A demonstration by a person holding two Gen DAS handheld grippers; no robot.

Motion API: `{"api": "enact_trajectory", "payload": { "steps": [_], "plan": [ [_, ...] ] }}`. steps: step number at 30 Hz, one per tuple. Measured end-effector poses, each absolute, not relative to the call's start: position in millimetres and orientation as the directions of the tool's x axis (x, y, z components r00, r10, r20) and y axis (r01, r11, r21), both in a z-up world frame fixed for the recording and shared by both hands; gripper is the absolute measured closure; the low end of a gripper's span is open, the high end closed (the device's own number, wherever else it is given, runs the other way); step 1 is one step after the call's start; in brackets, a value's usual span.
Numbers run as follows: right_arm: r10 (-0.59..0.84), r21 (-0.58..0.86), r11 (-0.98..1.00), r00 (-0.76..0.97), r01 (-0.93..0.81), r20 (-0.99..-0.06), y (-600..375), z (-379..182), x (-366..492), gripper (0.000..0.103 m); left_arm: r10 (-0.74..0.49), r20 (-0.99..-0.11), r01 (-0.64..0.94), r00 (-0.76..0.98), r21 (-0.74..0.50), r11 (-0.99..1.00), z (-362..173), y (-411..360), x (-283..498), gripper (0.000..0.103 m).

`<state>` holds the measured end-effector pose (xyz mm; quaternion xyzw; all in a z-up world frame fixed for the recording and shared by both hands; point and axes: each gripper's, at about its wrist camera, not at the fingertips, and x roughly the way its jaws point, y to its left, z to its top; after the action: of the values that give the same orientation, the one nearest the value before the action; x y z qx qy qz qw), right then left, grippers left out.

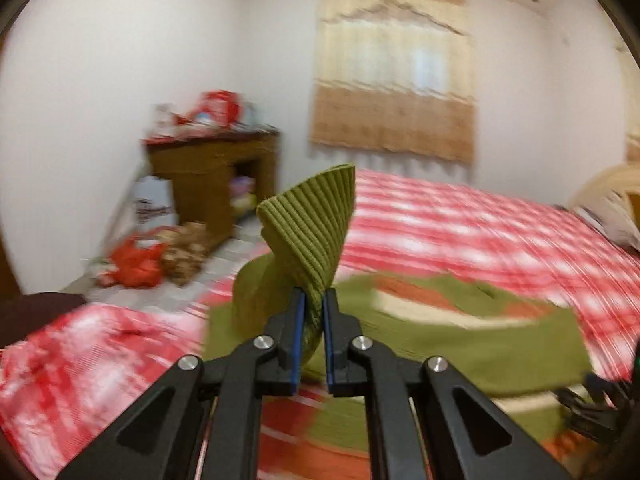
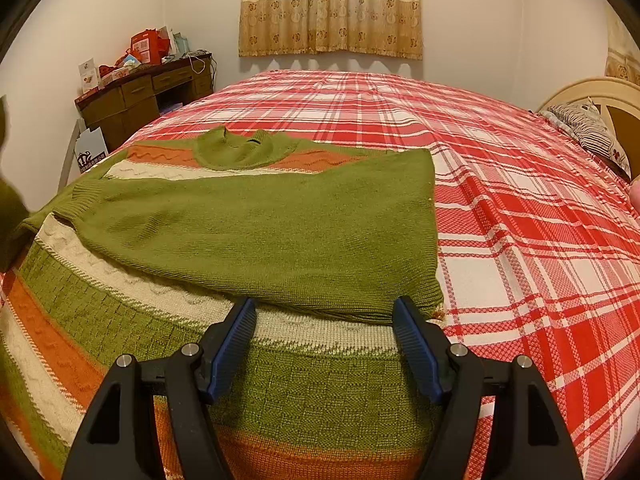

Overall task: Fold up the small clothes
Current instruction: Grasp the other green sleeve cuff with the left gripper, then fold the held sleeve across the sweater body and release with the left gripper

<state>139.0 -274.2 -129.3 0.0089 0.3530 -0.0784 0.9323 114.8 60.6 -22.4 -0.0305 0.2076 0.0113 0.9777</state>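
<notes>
A green knitted sweater (image 2: 256, 220) with orange and cream stripes lies flat on the bed, one sleeve folded across its chest. My left gripper (image 1: 314, 300) is shut on the ribbed green cuff (image 1: 316, 216) of the other sleeve, which stands up above the sweater (image 1: 480, 344) in a blurred left wrist view. My right gripper (image 2: 324, 312) hovers open just above the sweater's lower part, with nothing between its blue pads (image 2: 234, 344). At the left edge of the right wrist view a dark green blur shows, likely the lifted sleeve.
The bed carries a red and white plaid cover (image 2: 520, 208). A brown desk (image 2: 140, 96) piled with red boxes stands at the far left wall. Bags and toys (image 1: 156, 256) lie on the floor. A pillow (image 2: 592, 132) and headboard are at the right. Curtains (image 2: 330, 8) hang behind.
</notes>
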Motion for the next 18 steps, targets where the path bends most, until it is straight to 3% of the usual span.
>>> {"api": "enact_trajectory", "payload": {
  "steps": [4,8,13,16,18],
  "plan": [
    [-0.14,-0.038,0.988,0.738,0.152,-0.66,-274.1,-129.5,139.0,0.031,-0.068,-0.506,0.054,0.86,-0.043,0.998,-54.9,20.2,126.6,0.094],
    [-0.14,-0.039,0.988,0.738,0.152,-0.66,-273.7,-129.7,139.0,0.03,-0.055,-0.603,0.066,0.796,-0.004,0.998,-89.4,6.0,133.5,0.094],
    [-0.144,-0.044,0.987,0.738,0.153,-0.66,-273.6,-129.3,139.6,0.03,-0.064,-0.637,0.068,0.768,-0.019,0.998,-91.0,1.5,140.8,0.094],
    [-0.143,-0.047,0.988,0.734,0.15,-0.663,-272.1,-128.4,140.7,0.029,-0.053,-0.654,0.08,0.754,0.011,0.997,-93.4,-2.8,144.7,0.087],
    [-0.13,-0.042,0.99,0.729,0.138,-0.672,-272.2,-127.6,143.0,0.025,-0.075,-0.67,0.103,0.739,0.003,0.995,-95.0,-2.4,140.8,0.069]
  ]
}}
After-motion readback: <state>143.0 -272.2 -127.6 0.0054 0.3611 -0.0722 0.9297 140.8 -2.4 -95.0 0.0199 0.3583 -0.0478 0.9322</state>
